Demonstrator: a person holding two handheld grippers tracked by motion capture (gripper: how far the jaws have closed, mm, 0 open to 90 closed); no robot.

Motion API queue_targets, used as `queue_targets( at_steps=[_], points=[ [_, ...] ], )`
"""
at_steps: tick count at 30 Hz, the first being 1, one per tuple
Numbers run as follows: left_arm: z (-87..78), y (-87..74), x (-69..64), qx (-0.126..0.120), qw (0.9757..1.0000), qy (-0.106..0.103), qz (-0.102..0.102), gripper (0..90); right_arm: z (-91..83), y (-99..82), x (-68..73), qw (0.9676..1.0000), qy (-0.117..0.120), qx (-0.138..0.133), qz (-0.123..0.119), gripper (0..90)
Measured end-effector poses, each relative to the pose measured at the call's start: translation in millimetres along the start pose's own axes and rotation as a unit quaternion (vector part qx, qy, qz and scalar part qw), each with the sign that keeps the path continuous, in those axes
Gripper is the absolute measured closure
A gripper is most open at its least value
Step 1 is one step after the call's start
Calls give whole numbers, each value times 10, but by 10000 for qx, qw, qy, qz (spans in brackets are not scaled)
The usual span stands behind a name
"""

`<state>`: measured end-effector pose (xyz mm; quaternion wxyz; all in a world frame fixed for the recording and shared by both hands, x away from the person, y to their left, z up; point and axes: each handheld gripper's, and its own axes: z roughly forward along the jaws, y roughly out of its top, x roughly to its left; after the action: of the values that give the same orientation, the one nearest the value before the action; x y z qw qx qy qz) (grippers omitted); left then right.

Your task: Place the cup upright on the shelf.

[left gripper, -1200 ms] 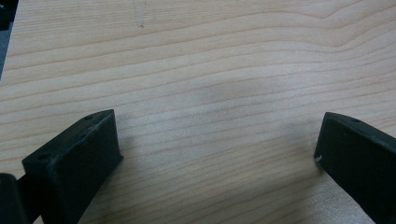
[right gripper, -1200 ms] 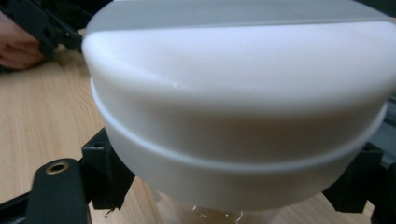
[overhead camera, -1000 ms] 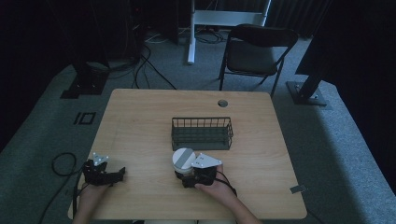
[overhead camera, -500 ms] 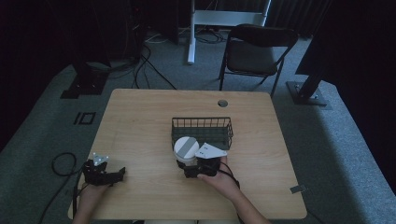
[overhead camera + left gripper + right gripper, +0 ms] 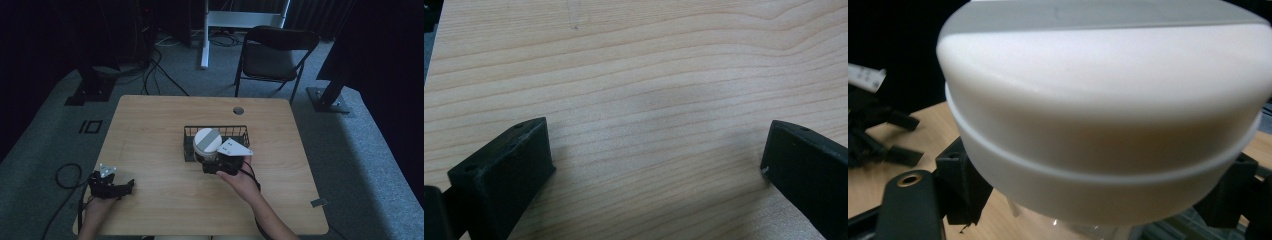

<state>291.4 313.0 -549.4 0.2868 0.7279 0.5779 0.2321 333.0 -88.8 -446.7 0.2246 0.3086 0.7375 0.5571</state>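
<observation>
Jaws of the right gripper [image 5: 212,161] sit clamped on either side of a white-lidded jar [image 5: 1103,120], gripping it just below the lid's rim, where in the right gripper view a black pad presses each flank of the container. Between and above those jaws the jar looms close: a broad, round, smooth white cap with a grey band across its top, a thin raised ring around the side, and what looks like a clear body beneath. I judge it rigid and fairly light but slick, so the plastic could slide or twist in the grip; if the body is glass it would be fragile, and the safest hold is under the ring, as now, so the ridge stops it slipping down. From the high view the jar [image 5: 207,141] hangs ahead of the jaws over the near edge of a black wire basket [image 5: 239,131] on the desk [image 5: 150,125]. Jaws of the left gripper [image 5: 112,186] stand wide apart with bare desk [image 5: 649,75] wood between them, resting far to the side.
</observation>
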Motion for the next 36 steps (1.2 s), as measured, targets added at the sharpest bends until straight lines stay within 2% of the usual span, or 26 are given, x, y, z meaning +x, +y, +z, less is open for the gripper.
queue_targets(
  at_steps=[8,11,18,22,24,25,26,28,30,36],
  points=[
    [0,0,0,-1,10000,0,0,2,5,165,-222,9985,-528,-117,74,184],
    [0,0,0,1,10000,0,0,2,17,216,-308,9969,-778,-118,15,184],
    [0,0,0,1,10000,1,2,2,64,226,-532,9914,-1301,8,131,184],
    [0,0,0,0,10000,0,-2,2,97,172,-648,9890,-1464,139,183,184],
    [0,0,0,2,10000,1,0,2,111,134,-704,9888,-1447,149,338,184],
    [0,0,0,3,10000,1,1,2,119,116,-724,9883,-1482,197,309,184],
    [0,0,0,3,10000,1,1,2,129,97,-738,9871,-1562,234,250,184],
    [0,0,0,3,10000,1,2,2,143,59,-772,9861,-1598,311,323,184],
    [0,0,0,4,10000,0,1,2,157,15,-792,9847,-1670,398,299,184],
    [0,0,0,3,10000,0,1,2,214,-123,-874,9813,-1737,669,493,184]
  ],
)
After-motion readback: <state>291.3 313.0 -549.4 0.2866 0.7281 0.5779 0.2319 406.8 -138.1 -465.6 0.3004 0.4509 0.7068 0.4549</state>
